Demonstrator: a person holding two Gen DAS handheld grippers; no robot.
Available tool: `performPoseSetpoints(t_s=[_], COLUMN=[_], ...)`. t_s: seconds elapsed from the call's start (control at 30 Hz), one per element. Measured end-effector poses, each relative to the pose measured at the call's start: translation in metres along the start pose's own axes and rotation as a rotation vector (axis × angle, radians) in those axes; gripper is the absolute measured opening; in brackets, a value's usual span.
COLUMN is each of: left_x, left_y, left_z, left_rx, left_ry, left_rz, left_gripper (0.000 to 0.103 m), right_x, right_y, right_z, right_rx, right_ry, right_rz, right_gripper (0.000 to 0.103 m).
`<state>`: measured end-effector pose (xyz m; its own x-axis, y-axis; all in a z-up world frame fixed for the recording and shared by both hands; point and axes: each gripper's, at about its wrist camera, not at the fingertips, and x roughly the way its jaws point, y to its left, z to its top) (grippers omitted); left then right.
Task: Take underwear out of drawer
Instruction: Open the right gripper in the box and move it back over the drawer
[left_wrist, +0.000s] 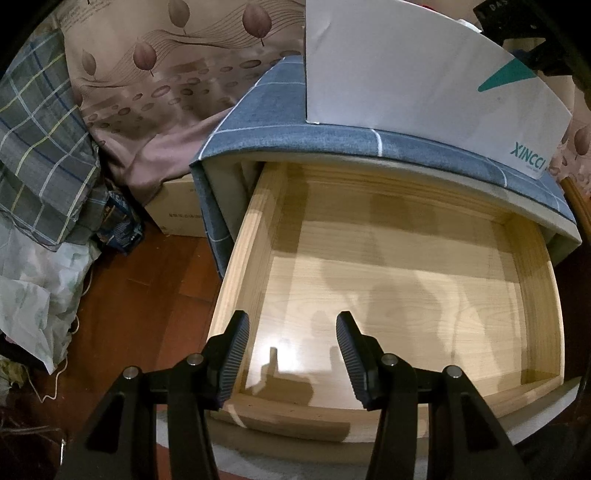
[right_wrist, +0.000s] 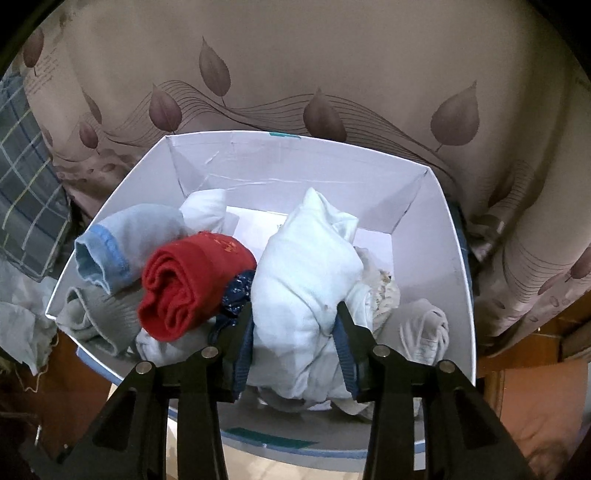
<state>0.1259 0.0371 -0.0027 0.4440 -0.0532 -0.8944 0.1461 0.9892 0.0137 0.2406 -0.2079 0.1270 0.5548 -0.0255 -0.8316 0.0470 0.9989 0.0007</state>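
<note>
In the left wrist view the pale wooden drawer (left_wrist: 240, 266) stands pulled out, and its floor is bare. My left gripper (left_wrist: 292, 317) hangs open over the drawer's front left part with nothing between its fingers. In the right wrist view my right gripper (right_wrist: 294, 317) is over a white box (right_wrist: 295, 155). It is shut on a bundled white underwear (right_wrist: 306, 266) that fills the gap between the pads. Inside the box lie a rolled red piece (right_wrist: 192, 280), a light blue one (right_wrist: 122, 243), a grey one (right_wrist: 96, 314) and a dark blue patterned one (right_wrist: 238, 291).
The white box (left_wrist: 406, 74) sits on the cabinet's blue checked cover (left_wrist: 280, 110), right above the drawer. A leaf-patterned bedsheet (right_wrist: 295, 55) hangs behind. To the left are plaid fabric (left_wrist: 40, 147), a cardboard box (left_wrist: 177, 210) and red-brown floor (left_wrist: 147, 295).
</note>
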Motion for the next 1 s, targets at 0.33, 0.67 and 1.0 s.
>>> performPoseSetpoints(t_s=[0.33,0.67,1.0], left_x=[-0.002,-0.001,-0.007], left_y=[-0.001,-0.006,-0.006], left_z=[0.0,0.0,-0.006], left_rx=[-0.002,0.011,0.016], left_ry=[0.0,0.002,-0.008], left_rz=[0.0,0.011,0.011], left_gripper=[0.05,0.05,0.05], right_x=[-0.032,-0.106,-0.065], right_y=[0.009,-0.013,-0.022], right_z=[-0.004,-0.08,-0.225], right_rx=[-0.028,0.042,0.096], right_ry=[-0.064,-0.155,-0.01], right_rz=[-0.019,0.06,0.047], right_gripper=[0.072,0.09,0.09])
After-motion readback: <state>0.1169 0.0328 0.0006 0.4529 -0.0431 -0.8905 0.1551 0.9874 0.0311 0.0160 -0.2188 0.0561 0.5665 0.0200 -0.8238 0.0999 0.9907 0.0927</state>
